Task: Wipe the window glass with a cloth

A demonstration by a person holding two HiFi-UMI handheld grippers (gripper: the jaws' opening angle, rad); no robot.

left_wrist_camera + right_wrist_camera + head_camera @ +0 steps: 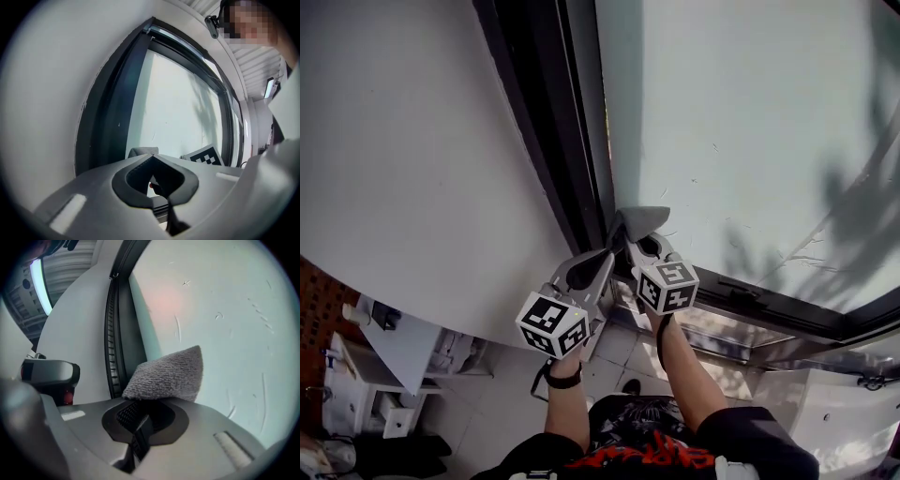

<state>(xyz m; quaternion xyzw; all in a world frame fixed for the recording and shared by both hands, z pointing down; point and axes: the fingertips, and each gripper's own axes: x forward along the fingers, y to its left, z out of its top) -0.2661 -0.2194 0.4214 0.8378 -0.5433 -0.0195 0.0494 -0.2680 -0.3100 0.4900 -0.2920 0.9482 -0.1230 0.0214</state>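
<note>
two grippers: left gripper (612, 246) and right gripper (630, 239) side by side, tips near the lower left corner of the pane
left gripper jaws: closed tip to tip, nothing between them
right gripper jaws: clamped on a folded grey cloth (166, 373)
cloth position: bunched above the right jaws, lying against the window glass (741, 122), just beside the dark frame (553, 122)
glass: pale, with faint scratches; plant shadows at right
wall: white wall (403, 141) left of the frame
shelving: white shelf unit (370, 394) at lower left, contents too small to tell
</note>
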